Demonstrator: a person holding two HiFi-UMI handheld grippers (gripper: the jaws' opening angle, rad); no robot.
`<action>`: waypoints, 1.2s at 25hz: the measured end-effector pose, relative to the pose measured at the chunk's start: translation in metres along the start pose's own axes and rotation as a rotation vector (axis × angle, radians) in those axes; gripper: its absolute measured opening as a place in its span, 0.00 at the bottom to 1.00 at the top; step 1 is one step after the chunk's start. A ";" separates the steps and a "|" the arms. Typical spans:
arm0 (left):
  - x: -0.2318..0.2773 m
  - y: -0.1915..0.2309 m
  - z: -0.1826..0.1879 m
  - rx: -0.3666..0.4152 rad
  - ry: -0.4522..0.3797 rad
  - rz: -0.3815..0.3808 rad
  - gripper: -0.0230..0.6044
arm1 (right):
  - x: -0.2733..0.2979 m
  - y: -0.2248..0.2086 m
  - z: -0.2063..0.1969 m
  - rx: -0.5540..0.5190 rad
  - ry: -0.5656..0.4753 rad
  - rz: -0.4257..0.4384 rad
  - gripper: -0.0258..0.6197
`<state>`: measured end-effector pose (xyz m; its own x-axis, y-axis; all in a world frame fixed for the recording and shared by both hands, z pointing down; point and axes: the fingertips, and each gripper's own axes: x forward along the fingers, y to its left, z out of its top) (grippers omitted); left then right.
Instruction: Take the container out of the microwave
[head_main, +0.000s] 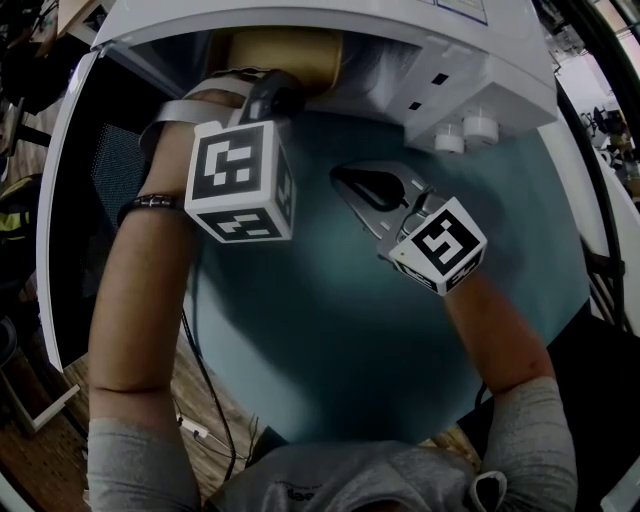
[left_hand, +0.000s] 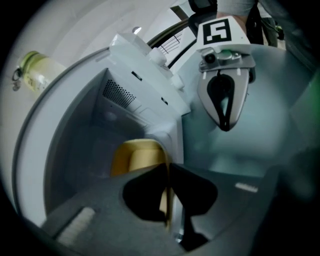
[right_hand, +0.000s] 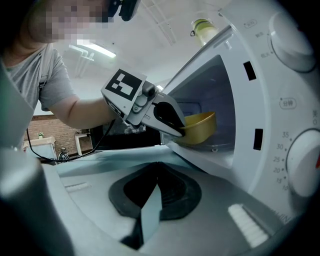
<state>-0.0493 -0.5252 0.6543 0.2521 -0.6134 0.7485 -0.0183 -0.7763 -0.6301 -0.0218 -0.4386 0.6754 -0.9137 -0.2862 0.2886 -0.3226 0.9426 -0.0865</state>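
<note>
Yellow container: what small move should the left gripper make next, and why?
Probably pull the left gripper straight back over the table, keeping it level. Its jaws are shut on the rim of the container, which sits in the mouth of the open microwave. The right gripper is shut, empty and off to the side, so the way out looks free.

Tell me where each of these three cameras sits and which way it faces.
Head view: on the person's head, looking down at the table; both forearms, left gripper, right gripper show.
Left gripper view: on the left gripper, looking into the microwave; its jaws pinch the container rim.
Right gripper view: on the right gripper, facing the microwave's open front; its jaws together, empty.
Shared: both gripper views show the container and the other gripper.
</note>
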 end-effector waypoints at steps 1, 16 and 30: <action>-0.003 0.000 0.002 -0.008 -0.006 -0.011 0.10 | -0.001 0.000 0.002 0.000 0.000 -0.003 0.05; -0.068 -0.036 0.023 -0.012 -0.013 -0.112 0.10 | -0.048 0.019 0.043 0.014 0.018 -0.080 0.05; -0.199 -0.020 0.084 0.006 -0.075 -0.084 0.10 | -0.131 0.068 0.146 0.002 -0.029 -0.163 0.05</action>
<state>-0.0181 -0.3752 0.5009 0.3245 -0.5331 0.7813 0.0117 -0.8237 -0.5669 0.0395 -0.3626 0.4925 -0.8561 -0.4399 0.2711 -0.4673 0.8830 -0.0428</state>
